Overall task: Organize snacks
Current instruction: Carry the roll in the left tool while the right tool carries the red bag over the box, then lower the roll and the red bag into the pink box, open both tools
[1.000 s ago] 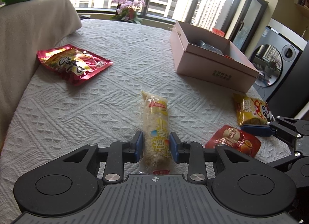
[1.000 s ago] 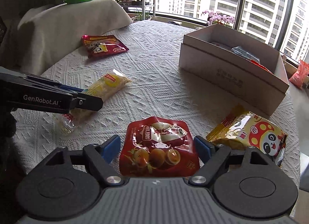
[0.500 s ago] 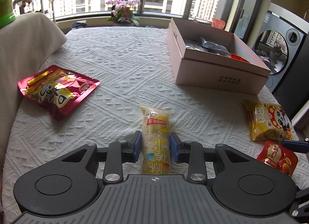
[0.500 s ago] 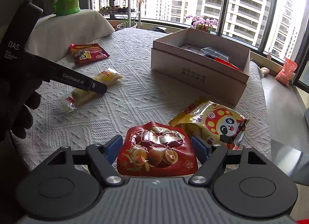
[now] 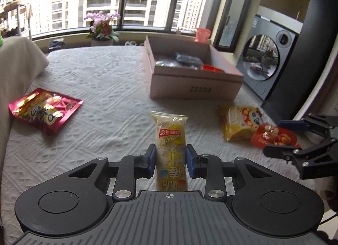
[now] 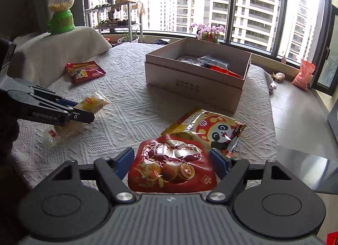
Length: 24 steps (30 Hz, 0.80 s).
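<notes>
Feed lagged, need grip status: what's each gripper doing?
Left gripper: shut on the rice cracker pack.
Right gripper: shut on the red egg pouch.

A home, a lived-in flat high in a city; tall windows [image 6: 255, 10] across the top of the frame look onto apartment towers; potted orchids [image 5: 101, 26] stand on the sill; a washing machine [image 5: 268, 55] sits at the right edge; a white cloth covers the table [image 6: 126, 101]; a green candy dispenser [image 6: 61, 11] stands upper left
</notes>
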Each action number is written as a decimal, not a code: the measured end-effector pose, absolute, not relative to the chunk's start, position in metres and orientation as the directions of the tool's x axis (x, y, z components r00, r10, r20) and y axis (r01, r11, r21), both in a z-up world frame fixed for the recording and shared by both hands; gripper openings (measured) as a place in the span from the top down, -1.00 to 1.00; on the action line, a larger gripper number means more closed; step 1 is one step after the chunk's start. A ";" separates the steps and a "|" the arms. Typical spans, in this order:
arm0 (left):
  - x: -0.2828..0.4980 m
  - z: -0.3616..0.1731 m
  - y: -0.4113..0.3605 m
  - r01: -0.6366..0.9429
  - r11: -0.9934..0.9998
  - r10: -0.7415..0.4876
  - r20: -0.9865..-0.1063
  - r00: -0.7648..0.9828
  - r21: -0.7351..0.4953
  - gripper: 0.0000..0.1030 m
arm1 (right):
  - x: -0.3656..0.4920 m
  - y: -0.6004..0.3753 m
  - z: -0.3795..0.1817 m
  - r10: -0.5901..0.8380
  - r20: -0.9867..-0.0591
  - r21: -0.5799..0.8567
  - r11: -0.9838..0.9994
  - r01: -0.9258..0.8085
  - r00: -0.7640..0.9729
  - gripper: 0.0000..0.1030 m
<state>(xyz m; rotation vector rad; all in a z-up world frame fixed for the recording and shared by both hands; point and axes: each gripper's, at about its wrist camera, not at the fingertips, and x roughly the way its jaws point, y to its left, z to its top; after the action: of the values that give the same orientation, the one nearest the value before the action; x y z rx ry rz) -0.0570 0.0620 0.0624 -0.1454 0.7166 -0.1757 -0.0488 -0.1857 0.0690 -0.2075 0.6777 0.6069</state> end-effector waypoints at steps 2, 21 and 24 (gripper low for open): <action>-0.037 0.101 0.052 0.163 0.966 -0.247 -0.549 0.798 -0.198 0.34 | -0.042 -0.193 0.082 0.468 -0.616 0.024 0.815 -0.579 0.633 -0.51; 0.054 0.107 0.067 0.147 0.913 -0.333 -0.485 0.808 -0.381 0.29 | 0.044 -0.210 0.150 0.438 -0.505 0.091 0.884 -0.459 0.743 -0.51; 0.030 0.070 0.071 0.100 0.925 -0.311 -0.579 0.754 -0.366 0.29 | 0.087 -0.185 0.181 0.478 -0.462 0.140 0.871 -0.471 0.747 -0.53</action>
<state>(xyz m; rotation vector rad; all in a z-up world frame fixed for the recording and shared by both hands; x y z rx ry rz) 0.0303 0.0709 0.0702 -0.3250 0.6835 -0.2285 0.0867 -0.1855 0.1806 0.0145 0.5096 0.5186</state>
